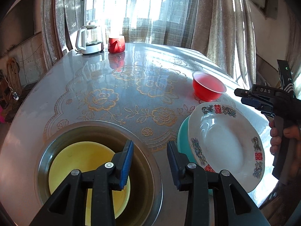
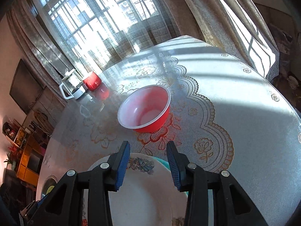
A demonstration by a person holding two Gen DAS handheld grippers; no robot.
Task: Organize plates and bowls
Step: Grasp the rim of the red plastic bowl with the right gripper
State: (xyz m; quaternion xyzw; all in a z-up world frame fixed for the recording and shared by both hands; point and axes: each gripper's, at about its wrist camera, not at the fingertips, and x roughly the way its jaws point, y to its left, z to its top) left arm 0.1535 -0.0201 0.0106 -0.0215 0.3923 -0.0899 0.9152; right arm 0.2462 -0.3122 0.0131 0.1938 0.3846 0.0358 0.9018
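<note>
A steel basin (image 1: 150,179) at the near left holds a yellow plate (image 1: 79,158). My left gripper (image 1: 150,162) hangs open and empty over the basin's right rim. To its right a white patterned plate (image 1: 225,146) lies on a teal plate (image 1: 182,137). A red bowl (image 1: 208,87) stands beyond them. My right gripper (image 2: 148,162) is open and empty above the white plate (image 2: 146,194), with the red bowl (image 2: 146,111) just ahead and the teal plate's edge (image 2: 161,161) showing. It also shows in the left wrist view (image 1: 246,97).
A glass kettle (image 1: 90,39) and a red mug (image 1: 116,44) stand at the table's far left edge. The table (image 1: 150,71) has a lace-pattern cover. Curtains and a window lie behind. The table's right edge (image 2: 282,101) drops off near the curtain.
</note>
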